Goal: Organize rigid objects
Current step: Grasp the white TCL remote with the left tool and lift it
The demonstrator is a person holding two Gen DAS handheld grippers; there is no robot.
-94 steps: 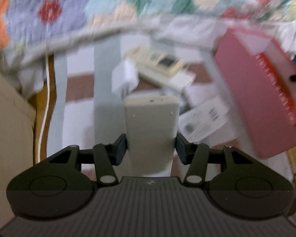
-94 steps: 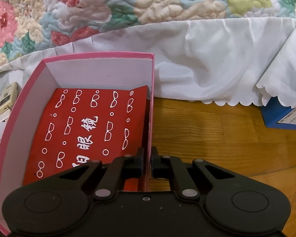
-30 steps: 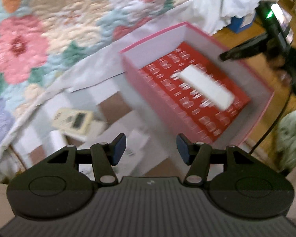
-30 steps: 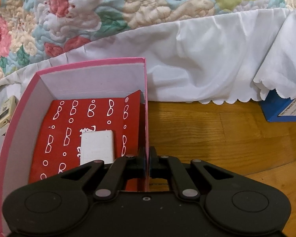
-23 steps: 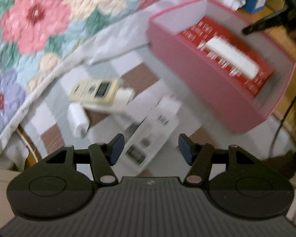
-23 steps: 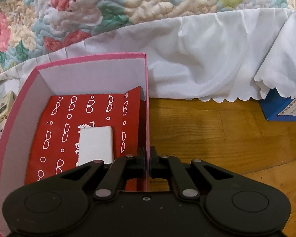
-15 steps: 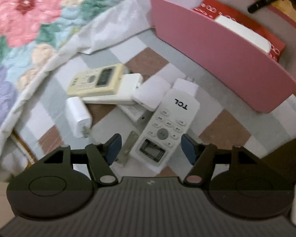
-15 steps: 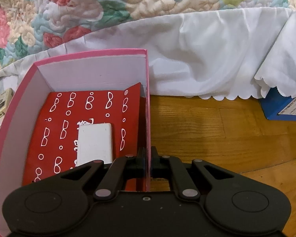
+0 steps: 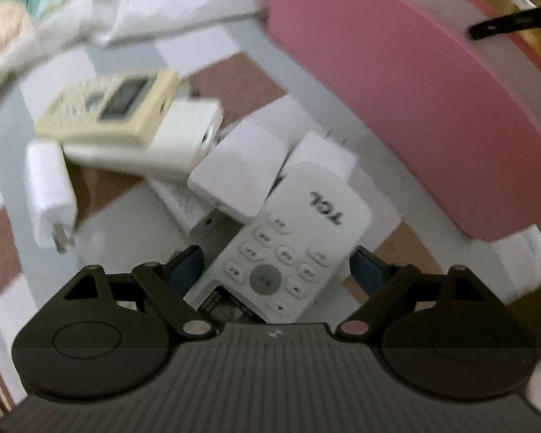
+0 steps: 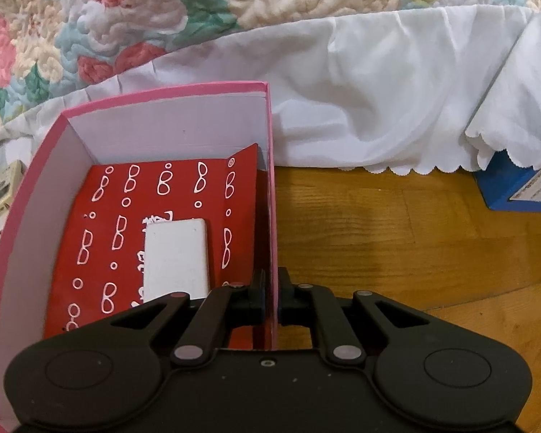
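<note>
The white TCL remote [image 9: 288,249] lies on the checked mat in the pile, long axis running slantwise up between the left gripper [image 9: 276,265]'s opening, empty jaws, while the right gripper [image 10: 270,297] clamps the pink box [image 10: 270,187]'s wall.

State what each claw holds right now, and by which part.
The right claw pinches the pink box by its right side wall, at the rim. The left claw holds nothing: its jaws are opening around the white TCL remote, pads clear of it.
</note>
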